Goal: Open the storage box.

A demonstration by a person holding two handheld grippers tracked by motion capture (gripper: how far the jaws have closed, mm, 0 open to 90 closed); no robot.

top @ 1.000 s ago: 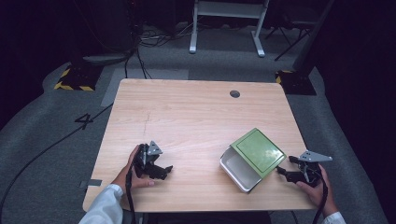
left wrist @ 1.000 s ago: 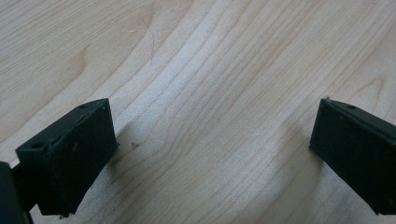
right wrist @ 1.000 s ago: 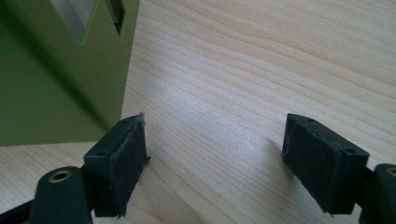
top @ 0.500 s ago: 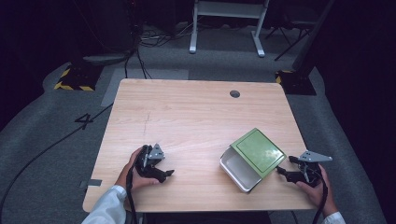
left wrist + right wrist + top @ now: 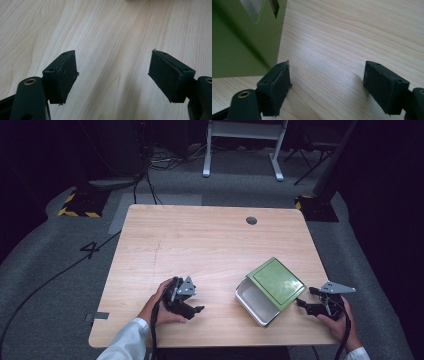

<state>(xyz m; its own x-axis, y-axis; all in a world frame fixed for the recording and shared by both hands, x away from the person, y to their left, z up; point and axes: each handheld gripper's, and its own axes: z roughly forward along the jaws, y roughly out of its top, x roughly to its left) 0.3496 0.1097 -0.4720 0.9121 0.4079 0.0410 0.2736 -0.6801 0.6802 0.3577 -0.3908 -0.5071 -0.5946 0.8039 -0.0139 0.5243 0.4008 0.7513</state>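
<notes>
Fingers (image 5: 62, 77) of left gripper (image 5: 192, 310) closing, nothing between; right gripper (image 5: 305, 305) gaping beside green lid (image 5: 276, 283); resting over pale wood table (image 5: 200, 240); floor marking "4" (image 5: 89, 249) lying well beyond left.

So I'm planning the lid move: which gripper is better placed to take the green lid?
Probably the right. The right gripper sits open just beside the green lid lying askew on the white box. The left gripper, open too, is farther off over bare table.

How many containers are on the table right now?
1: a white container near the table's front right edge, its green lid lying askew on top, just left of the right gripper.
</notes>
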